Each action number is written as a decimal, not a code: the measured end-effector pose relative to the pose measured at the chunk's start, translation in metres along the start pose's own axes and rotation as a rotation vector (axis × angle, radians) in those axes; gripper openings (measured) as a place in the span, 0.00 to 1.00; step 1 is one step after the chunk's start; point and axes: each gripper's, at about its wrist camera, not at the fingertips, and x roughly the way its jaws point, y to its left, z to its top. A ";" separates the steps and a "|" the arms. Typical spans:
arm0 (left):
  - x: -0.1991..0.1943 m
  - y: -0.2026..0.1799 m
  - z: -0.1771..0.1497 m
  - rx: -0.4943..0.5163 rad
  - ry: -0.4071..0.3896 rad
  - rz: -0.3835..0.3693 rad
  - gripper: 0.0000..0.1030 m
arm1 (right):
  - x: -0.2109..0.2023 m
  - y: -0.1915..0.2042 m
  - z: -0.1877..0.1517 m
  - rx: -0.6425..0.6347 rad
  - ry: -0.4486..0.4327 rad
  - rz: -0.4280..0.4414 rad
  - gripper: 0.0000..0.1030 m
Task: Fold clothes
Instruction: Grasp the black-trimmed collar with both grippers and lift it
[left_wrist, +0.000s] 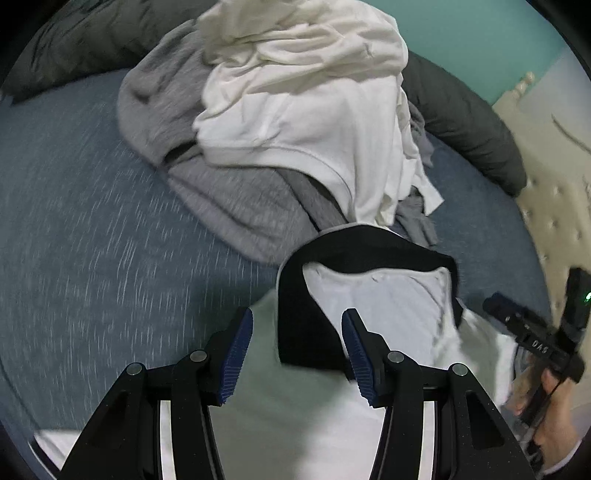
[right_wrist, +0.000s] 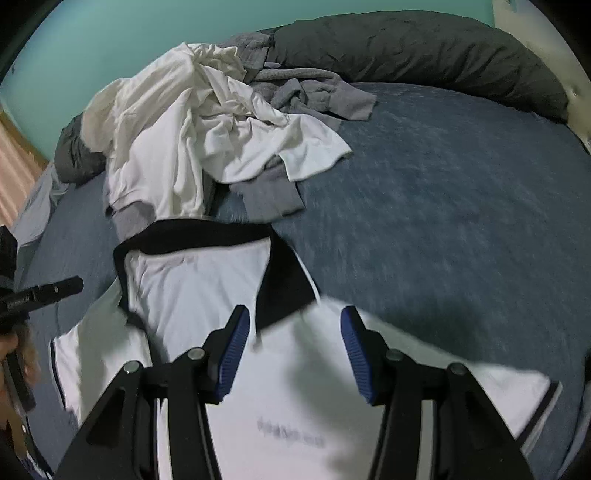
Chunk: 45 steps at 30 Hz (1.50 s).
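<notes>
A bed (right_wrist: 443, 206) covered in a blue heathered sheet carries everything. A white polo shirt with a black collar (right_wrist: 207, 291) lies spread flat at its near edge. Behind it, toward the far edge, sits a heap of 2 kinds of laundry: grey garments (left_wrist: 221, 192) underneath and crumpled white garments (left_wrist: 295, 96) on top. A dark grey pillow (right_wrist: 417, 48) lies along the far edge.

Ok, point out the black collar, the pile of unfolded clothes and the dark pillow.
black collar (right_wrist: 207, 236), right wrist view, back band of the collar.
pile of unfolded clothes (left_wrist: 295, 110), left wrist view, white top garment.
dark pillow (right_wrist: 406, 48), right wrist view, its middle.
</notes>
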 end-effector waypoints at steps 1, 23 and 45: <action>0.005 -0.001 0.003 0.011 0.001 0.010 0.53 | 0.008 0.006 0.005 -0.024 -0.003 -0.007 0.61; 0.038 -0.015 0.046 0.173 0.006 0.063 0.05 | 0.075 0.009 0.046 -0.178 0.036 -0.151 0.05; 0.068 -0.035 0.061 0.203 -0.053 0.105 0.08 | 0.104 0.003 0.088 -0.158 0.042 -0.141 0.06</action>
